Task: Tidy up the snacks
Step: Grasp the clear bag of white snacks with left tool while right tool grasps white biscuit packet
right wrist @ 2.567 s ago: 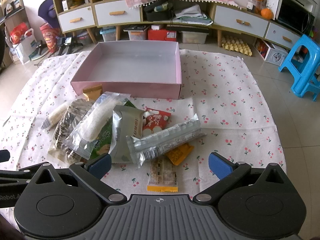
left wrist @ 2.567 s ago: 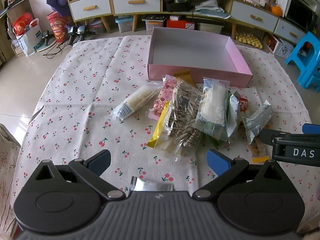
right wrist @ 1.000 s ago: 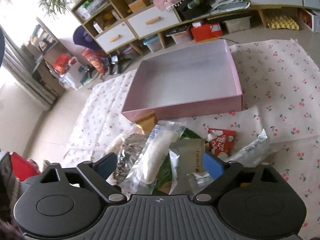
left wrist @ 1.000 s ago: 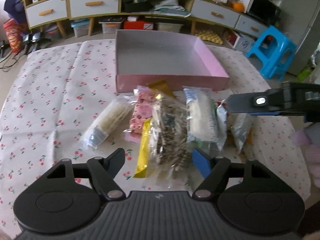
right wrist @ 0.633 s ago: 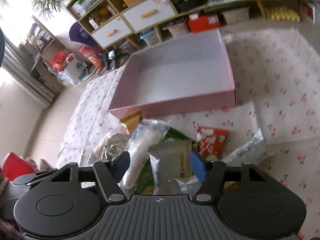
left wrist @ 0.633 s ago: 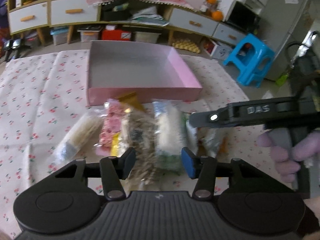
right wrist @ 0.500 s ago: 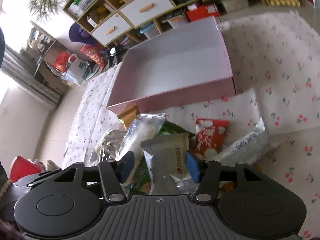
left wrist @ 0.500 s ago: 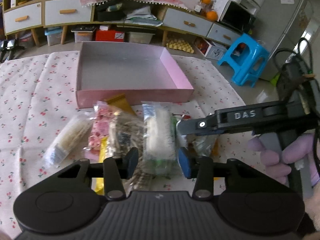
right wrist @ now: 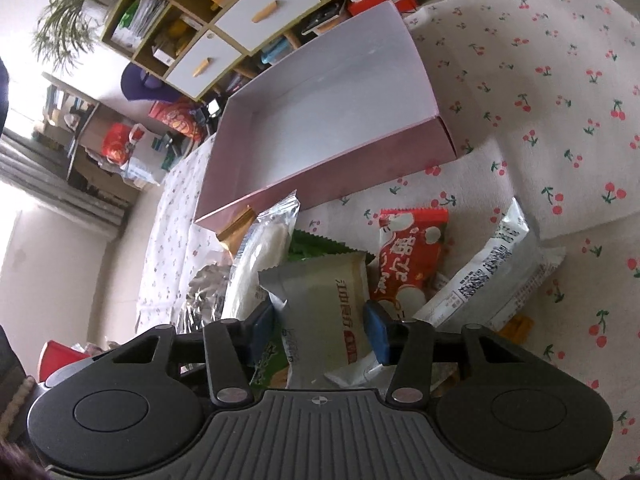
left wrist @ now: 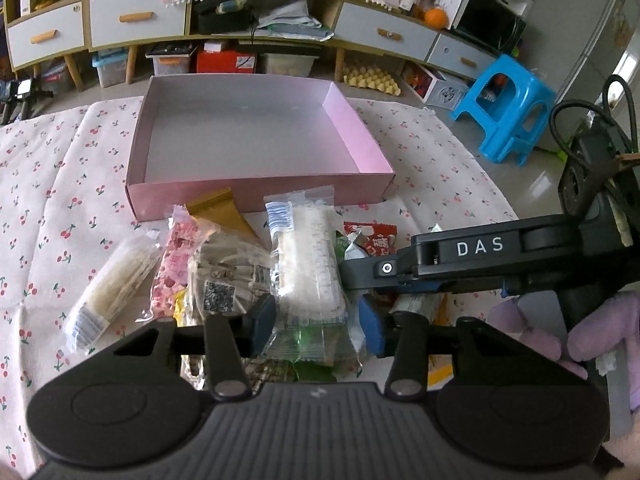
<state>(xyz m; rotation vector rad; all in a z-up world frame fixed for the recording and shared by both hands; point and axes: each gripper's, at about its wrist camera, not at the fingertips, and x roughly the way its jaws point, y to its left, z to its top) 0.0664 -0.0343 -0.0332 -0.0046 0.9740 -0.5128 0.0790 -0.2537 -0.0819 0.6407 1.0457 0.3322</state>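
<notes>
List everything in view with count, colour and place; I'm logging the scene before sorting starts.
Box: one, pink, empty, beyond the snack pile.
Rice cracker pack: one, clear, white contents, between the left hand-held gripper's pads.
Silver pastry packet: one, silver-cream, between the right hand-held gripper's pads.
Red snack packet: one, red and white, right of it.
Barcoded silver packet: one, further right.
Gold packet: one, against the box's front wall.
Pink candy bag: one, pile's left.
Tablecloth: one, white, cherry print.
Stool: one, blue, on the floor.
Left hand-held gripper: jaws opening slightly.
Right hand-held gripper: jaws closing.
</notes>
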